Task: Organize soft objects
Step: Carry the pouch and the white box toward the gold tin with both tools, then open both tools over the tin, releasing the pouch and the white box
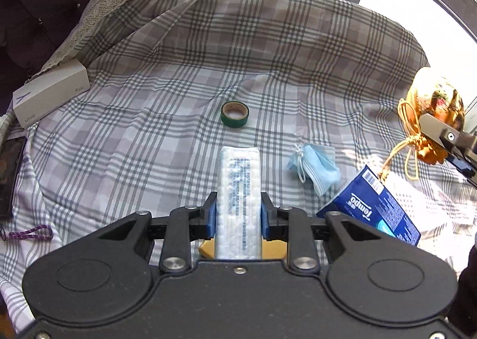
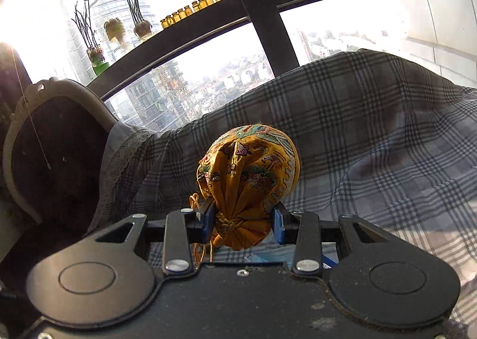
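Two soft things are in my grip at once, so I judge this the carrying step, not the picking one. I have the white cotton-pad pack (image 1: 238, 199) pinched across its width in the left gripper (image 1: 238, 213), jaws closed onto its sides, its far end pointing up the plaid bedspread (image 1: 179, 76) toward the green tape roll (image 1: 234, 114). My right gripper (image 2: 243, 219) is clamped on the gathered neck of the yellow embroidered pouch (image 2: 249, 160), held clear above the bedspread's right edge (its cord dangles loose). Near the right edge lie the blue face mask (image 1: 314, 167) and, just beside it, the Tempo tissue pack (image 1: 372, 204). Next I would need one gathering spot, setting both down without dragging that cord across the mask.
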Motion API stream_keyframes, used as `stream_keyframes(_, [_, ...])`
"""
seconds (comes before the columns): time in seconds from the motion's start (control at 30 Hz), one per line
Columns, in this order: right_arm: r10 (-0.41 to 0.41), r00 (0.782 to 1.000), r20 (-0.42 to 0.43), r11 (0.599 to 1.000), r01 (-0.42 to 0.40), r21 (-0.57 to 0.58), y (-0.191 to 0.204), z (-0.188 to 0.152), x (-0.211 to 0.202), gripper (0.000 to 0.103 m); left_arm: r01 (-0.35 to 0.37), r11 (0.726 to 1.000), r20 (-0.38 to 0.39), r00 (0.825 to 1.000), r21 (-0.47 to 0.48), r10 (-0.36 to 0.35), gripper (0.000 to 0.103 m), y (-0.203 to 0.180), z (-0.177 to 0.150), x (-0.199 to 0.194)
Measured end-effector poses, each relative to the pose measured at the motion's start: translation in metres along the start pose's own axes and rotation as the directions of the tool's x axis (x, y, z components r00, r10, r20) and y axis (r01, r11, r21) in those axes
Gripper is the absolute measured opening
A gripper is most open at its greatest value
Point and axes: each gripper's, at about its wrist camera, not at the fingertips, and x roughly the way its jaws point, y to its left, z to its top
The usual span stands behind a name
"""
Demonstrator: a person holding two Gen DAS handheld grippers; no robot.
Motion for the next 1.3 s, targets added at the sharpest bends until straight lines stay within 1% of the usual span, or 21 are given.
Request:
stream_keyframes(0.1, [-0.009,1.0,-0.03,1.0,0.009,0.006,-0.002,-0.021,-0.042,0.037,0.011,1.0,-0.005,1.0,0.015,-0.011,0.027,0.002,-0.023,-0.015])
stream_keyframes(0.2, [-0.028,0.998,-0.048,1.0,0.028,0.009,-0.004,-0.046,-0.076,0.037,0.015,1.0,-0.016,1.0,0.021,-0.014,0.027,0.005,-0.047,-0.023])
stream_keyframes(0.27, [-0.046,0.997,-0.056,0.999,0.047,0.008,-0.005,-0.064,-0.094,0.037,0.012,1.0,-0.032,0.999,0.021,-0.011,0.027,0.007,-0.064,-0.026])
stream_keyframes(0.33, [-0.083,0.994,-0.064,0.997,0.083,0.0,-0.006,-0.085,-0.112,0.037,0.018,1.0,-0.051,0.999,0.016,-0.017,0.027,0.009,-0.078,-0.027])
stream_keyframes(0.4, [-0.113,0.99,-0.088,0.993,0.114,0.007,-0.008,-0.103,-0.124,0.037,0.022,1.0,-0.074,0.997,0.001,-0.022,0.027,0.011,-0.091,-0.026])
stream_keyframes(0.5, [-0.119,0.981,-0.152,0.991,0.128,0.046,-0.015,-0.13,-0.139,0.037,0.023,1.0,-0.093,0.995,-0.015,-0.025,0.027,0.013,-0.113,-0.028])
stream_keyframes(0.6, [-0.126,0.965,-0.228,0.987,0.146,0.071,-0.022,-0.153,-0.148,0.037,0.009,1.0,-0.103,0.995,-0.017,-0.011,0.027,0.011,-0.129,-0.029])
stream_keyframes(0.67, [-0.136,0.955,-0.263,0.986,0.157,0.061,-0.023,-0.164,-0.153,0.037,0.013,0.999,-0.12,0.993,-0.031,-0.017,0.027,0.011,-0.138,-0.028])
stream_keyframes(0.8, [-0.152,0.939,-0.31,0.985,0.168,0.027,-0.022,-0.177,-0.157,0.037,0.011,0.999,-0.144,0.989,-0.033,-0.015,0.027,0.008,-0.149,-0.024])
stream_keyframes(0.93, [-0.144,0.933,-0.329,0.989,0.151,-0.005,-0.016,-0.181,-0.155,0.037,-0.006,1.0,-0.139,0.99,-0.025,0.002,0.027,0.006,-0.149,-0.023])
stream_keyframes(1.2, [-0.141,0.947,-0.29,0.99,0.132,-0.05,0.003,-0.168,-0.137,0.037,-0.041,0.999,-0.087,0.995,0.001,0.04,0.029,0.002,-0.144,-0.027])
stream_keyframes(1.27, [-0.131,0.948,-0.29,0.991,0.122,-0.05,0.004,-0.165,-0.133,0.039,-0.04,0.999,-0.082,0.996,0.0,0.04,0.033,0.002,-0.143,-0.027])
stream_keyframes(1.3, [-0.128,0.947,-0.294,0.992,0.119,-0.048,0.004,-0.164,-0.13,0.044,-0.039,0.999,-0.08,0.996,0.0,0.039,0.034,0.002,-0.143,-0.027])
